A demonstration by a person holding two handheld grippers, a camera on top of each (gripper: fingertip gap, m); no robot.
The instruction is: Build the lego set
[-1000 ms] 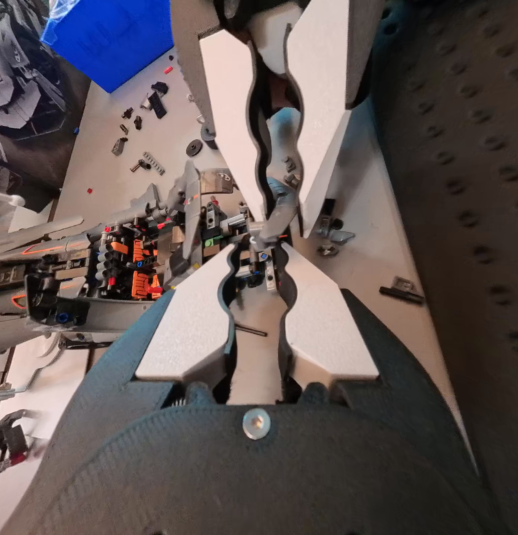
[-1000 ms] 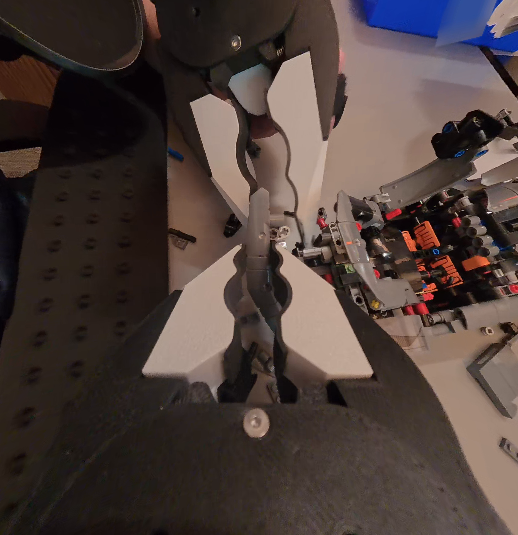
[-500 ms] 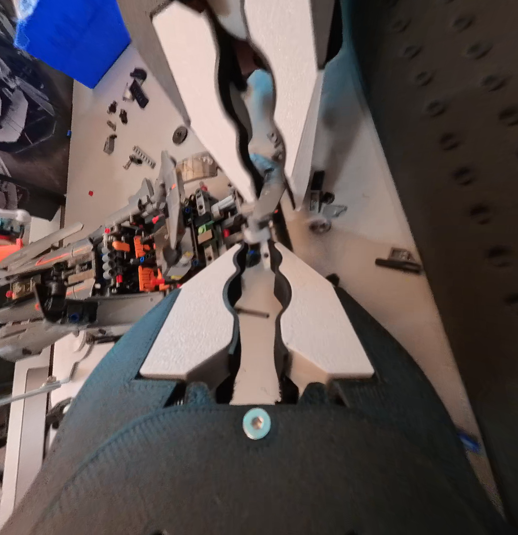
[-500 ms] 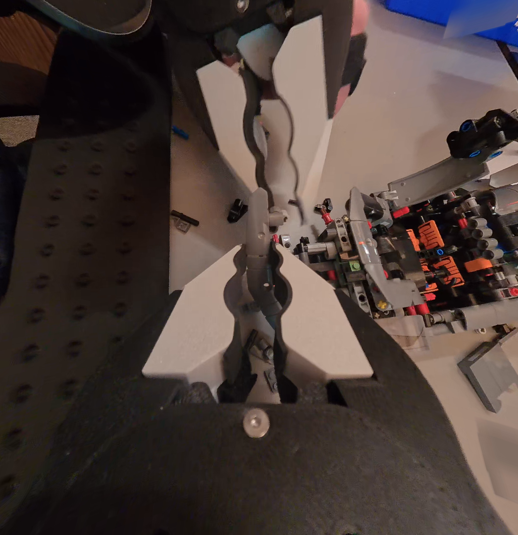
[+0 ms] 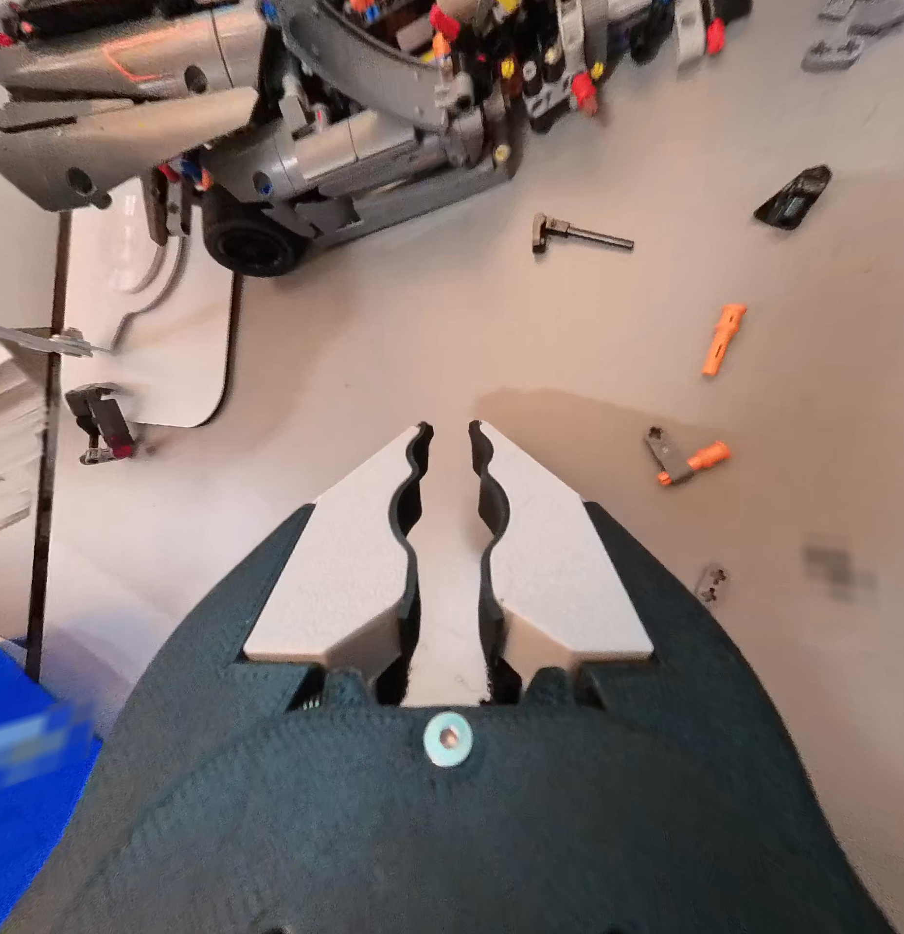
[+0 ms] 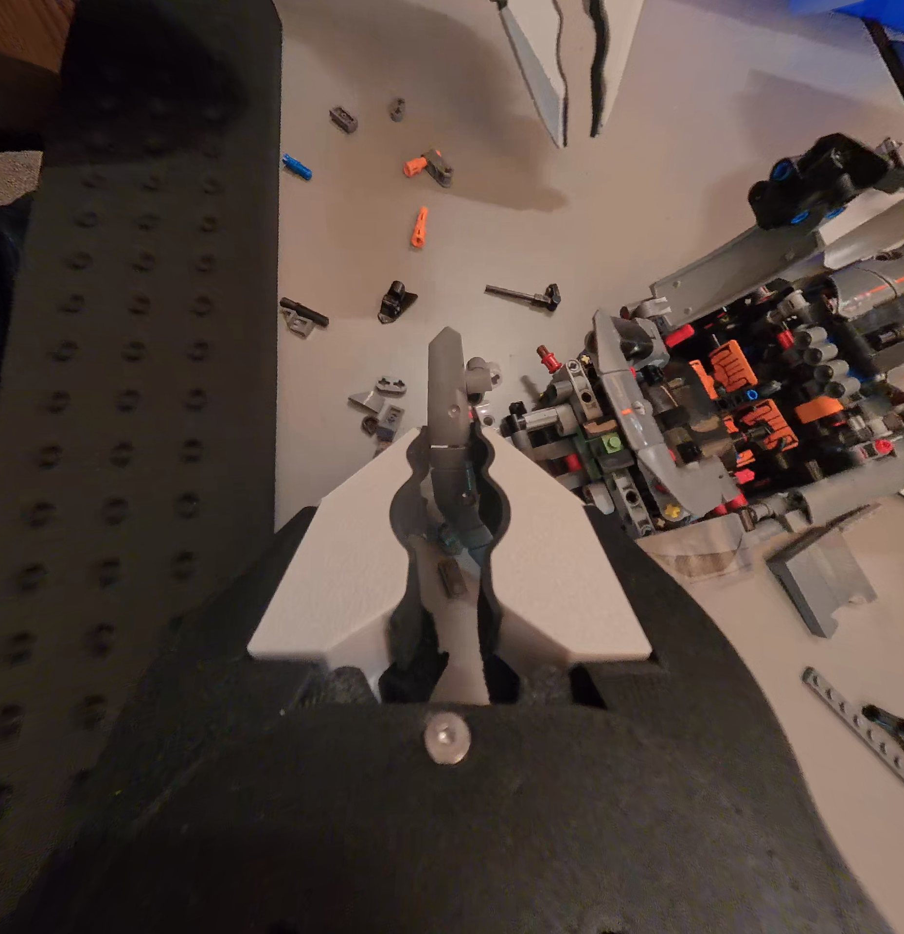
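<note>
The left gripper has pulled away from the right gripper: a moment earlier its tips met the right's nose to nose around the small grey sub-assembly, and now it hovers over bare table with its jaws slightly parted and nothing between them. In the right wrist view its two white fingers show far ahead, well apart from the work.

The right gripper keeps the grey curved piece pinched between its fingers, the piece's pointed end projecting forward past the tips. The partly built lego model lies just to the right of that gripper's tips, not touching the held piece.

This suggests the two-gripper adjustment is over and the left is free to fetch another part, perhaps the orange pin or the black axle piece lying ahead and to its right. The held piece is likely due to go onto the model's near end.
</note>
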